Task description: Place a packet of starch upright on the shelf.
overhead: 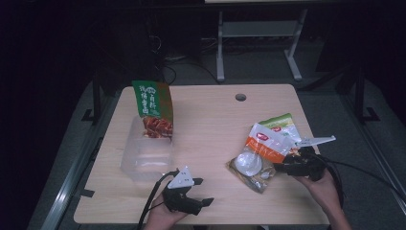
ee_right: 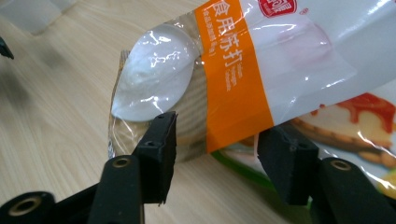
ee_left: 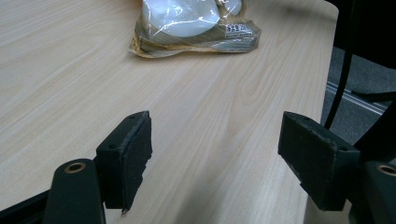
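A white pouch with an orange band (overhead: 265,141) (ee_right: 233,79) lies on top of a small pile at the table's right. Under it sit a brown-edged bag holding a white round piece (overhead: 249,168) (ee_left: 196,28) (ee_right: 154,79) and a green-edged bag (overhead: 282,122) (ee_right: 355,121). My right gripper (overhead: 283,160) (ee_right: 219,154) is at this pile, with the pouch's lower edge between its jaws. The pads stand apart from it. My left gripper (overhead: 205,191) (ee_left: 215,149) rests open near the front edge, with bare wood between its jaws.
At the left of the wooden table (overhead: 210,124), a tall green snack bag (overhead: 152,108) stands in a clear plastic container (overhead: 143,163). A cable hole (overhead: 241,97) is near the far edge. Behind the table are metal desk legs and a dark floor.
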A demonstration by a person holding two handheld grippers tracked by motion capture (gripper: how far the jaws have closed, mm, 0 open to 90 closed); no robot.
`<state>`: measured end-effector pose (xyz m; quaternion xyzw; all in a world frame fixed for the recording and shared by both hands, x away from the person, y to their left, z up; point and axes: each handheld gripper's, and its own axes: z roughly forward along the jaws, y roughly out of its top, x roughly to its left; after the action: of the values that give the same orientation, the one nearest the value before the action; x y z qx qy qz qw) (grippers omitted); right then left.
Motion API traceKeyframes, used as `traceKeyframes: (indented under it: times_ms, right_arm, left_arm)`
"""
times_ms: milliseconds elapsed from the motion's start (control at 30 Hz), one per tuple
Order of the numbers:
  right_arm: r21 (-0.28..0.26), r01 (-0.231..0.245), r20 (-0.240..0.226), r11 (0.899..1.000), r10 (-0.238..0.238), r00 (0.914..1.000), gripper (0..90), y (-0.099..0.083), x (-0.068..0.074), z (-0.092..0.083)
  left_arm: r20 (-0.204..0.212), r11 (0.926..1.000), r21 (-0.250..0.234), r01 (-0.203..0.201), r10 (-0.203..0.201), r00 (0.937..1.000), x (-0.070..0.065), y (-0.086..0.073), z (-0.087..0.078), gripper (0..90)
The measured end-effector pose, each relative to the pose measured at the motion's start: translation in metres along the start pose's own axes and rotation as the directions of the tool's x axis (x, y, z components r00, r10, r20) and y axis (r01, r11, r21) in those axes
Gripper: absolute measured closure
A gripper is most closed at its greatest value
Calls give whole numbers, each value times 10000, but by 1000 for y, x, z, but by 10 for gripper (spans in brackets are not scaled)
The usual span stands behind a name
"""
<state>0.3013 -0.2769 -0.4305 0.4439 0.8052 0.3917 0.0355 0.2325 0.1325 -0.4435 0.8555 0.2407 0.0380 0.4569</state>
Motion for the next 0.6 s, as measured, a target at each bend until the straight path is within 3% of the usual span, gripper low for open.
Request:
traceKeyframes:
  times_ms: [233,367,433,467,600]
  right_arm:
    - [-133,-388,-498,9992,381,9980,573,11,-3,15]
    - [-213,-838,-690,9963,821,9942,726,17,-7,24]
    - [-220,-851,-758,9961,833,9936,758,18,-7,26]
    - [-276,-780,-710,9966,759,9946,833,20,-6,28]
    - [-389,-663,-752,9970,632,9952,880,21,-4,27]
  left_arm:
    - [39,10000,-5,35,-35,10000,0,0,1,255]
    - [104,10000,-41,80,-79,9999,1,2,2,256]
    - [134,9999,-61,122,-121,9998,1,2,3,255]
    - [152,9998,-114,166,-164,9997,1,3,4,256]
    - [203,9998,-136,167,-165,9997,2,8,7,256]
